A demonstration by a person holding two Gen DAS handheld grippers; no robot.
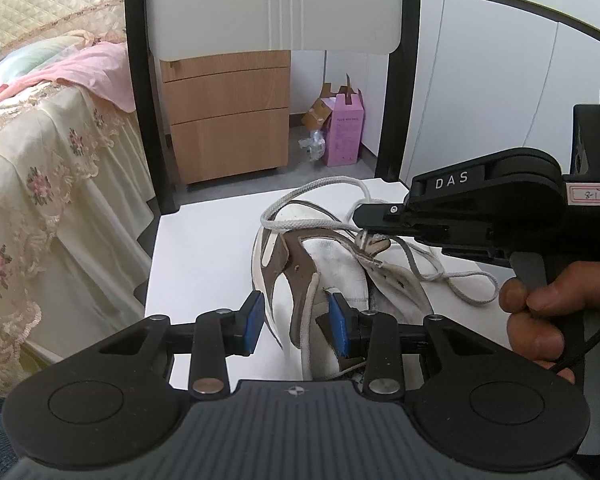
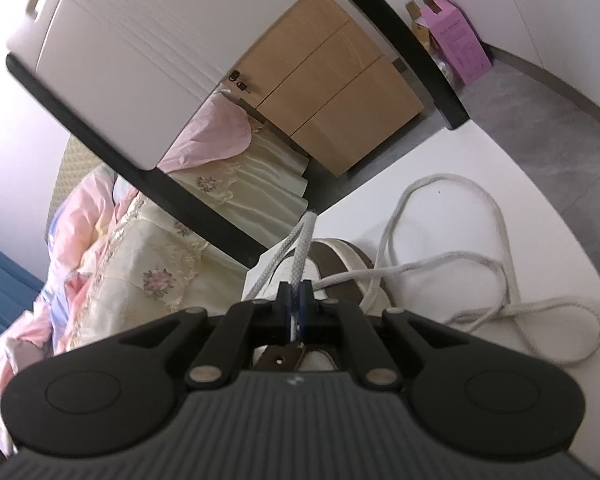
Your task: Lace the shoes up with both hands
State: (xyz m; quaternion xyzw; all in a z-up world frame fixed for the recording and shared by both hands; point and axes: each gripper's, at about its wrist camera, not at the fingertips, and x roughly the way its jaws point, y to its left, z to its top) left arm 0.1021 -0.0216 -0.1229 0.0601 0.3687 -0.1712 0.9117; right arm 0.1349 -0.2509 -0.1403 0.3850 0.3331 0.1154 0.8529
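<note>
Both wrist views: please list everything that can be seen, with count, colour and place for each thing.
shoe: one, white and brown, on the seat, between the left jaws
lace: one, white, looped on the seat, one strand in the right jaws
chair: one, white seat and back, black frame, under the shoe
drawers: one unit, wood, behind the chair
box: one, pink, on the floor by the wall
bed: one, cream floral cover, pink cloth on top, at left
left gripper: black, blue pads, jaws around the shoe's side
right gripper: black, jaws shut on the lace
hand: one, holding the right gripper's handle
</note>
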